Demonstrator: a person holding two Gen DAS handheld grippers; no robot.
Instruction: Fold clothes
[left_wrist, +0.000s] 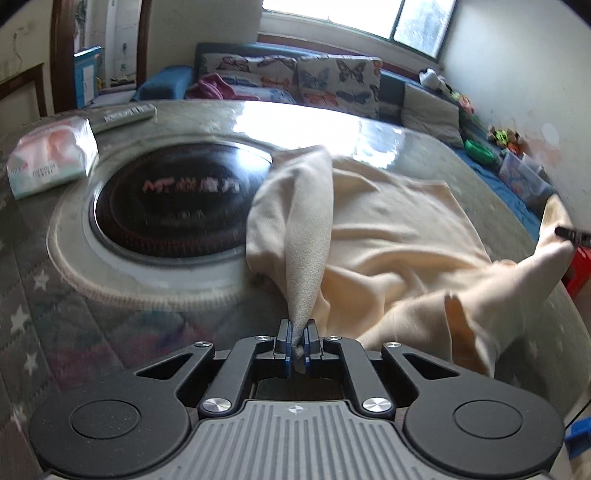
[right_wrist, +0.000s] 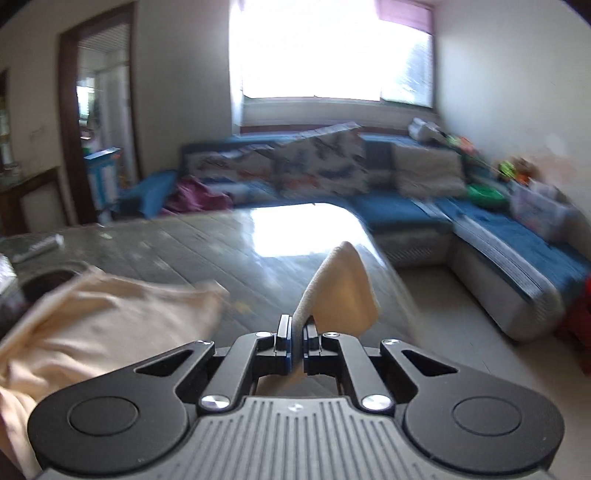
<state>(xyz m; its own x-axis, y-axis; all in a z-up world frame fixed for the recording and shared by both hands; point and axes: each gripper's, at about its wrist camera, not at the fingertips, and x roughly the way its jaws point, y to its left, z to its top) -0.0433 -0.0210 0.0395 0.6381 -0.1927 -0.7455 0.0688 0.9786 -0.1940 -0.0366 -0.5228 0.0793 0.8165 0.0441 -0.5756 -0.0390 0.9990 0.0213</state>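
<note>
A cream-coloured garment (left_wrist: 399, 236) lies spread and rumpled on the round table (left_wrist: 207, 118). My left gripper (left_wrist: 298, 334) is shut on a bunched edge of it, and the cloth rises from the jaws in a taut ridge. My right gripper (right_wrist: 298, 330) is shut on another edge of the garment (right_wrist: 343, 291), which stands up as a lifted flap; the rest hangs to the left (right_wrist: 103, 325). The right gripper's tip also shows at the far right of the left wrist view (left_wrist: 570, 233), holding the cloth up.
A black induction hob (left_wrist: 177, 206) is set in the table's middle, partly under the garment. A tissue pack (left_wrist: 51, 155) and a remote (left_wrist: 125, 115) lie at the far left. A blue sofa (right_wrist: 491, 229) with cushions and toys runs behind and to the right.
</note>
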